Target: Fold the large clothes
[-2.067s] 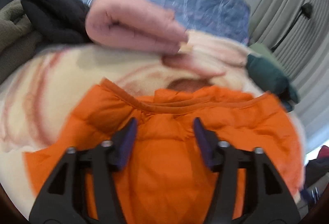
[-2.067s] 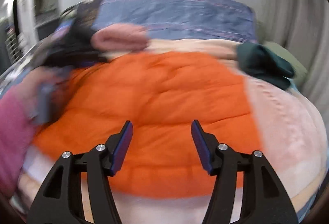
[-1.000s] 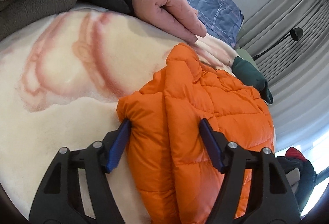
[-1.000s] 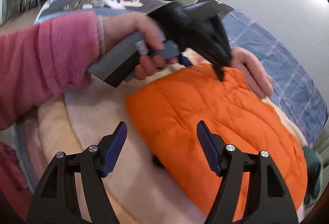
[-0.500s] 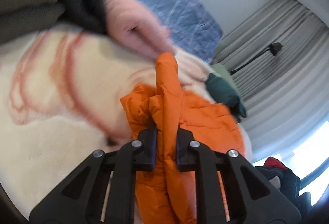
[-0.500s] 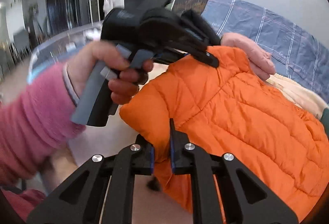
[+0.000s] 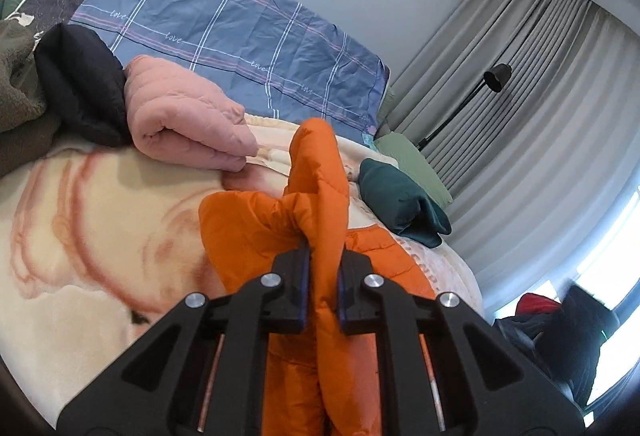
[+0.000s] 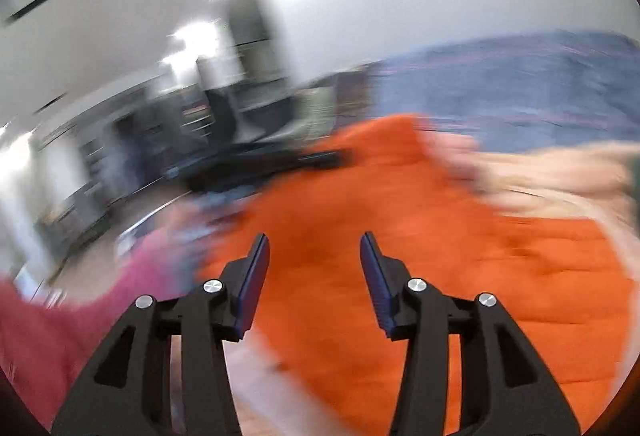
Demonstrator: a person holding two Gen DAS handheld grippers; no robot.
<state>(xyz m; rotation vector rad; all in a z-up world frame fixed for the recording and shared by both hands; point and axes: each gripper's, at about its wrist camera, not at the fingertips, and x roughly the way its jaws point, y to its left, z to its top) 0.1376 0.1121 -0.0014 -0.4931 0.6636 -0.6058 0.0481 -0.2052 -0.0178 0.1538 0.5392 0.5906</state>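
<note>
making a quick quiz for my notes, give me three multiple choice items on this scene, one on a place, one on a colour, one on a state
1. Where does the pink folded jacket lie?
A. right of the dark green bundle
B. beside the black garment
C. on the floor

2. What colour is the jacket in the left gripper?
A. orange
B. yellow
C. white

3. How does the right gripper stand?
A. shut on the pink jacket
B. shut on the lamp
C. open

Answers:
1 B, they touch near the blue checked sheet.
2 A, orange jacket is pinched between the pads.
3 C, its fingers stand apart.
</note>
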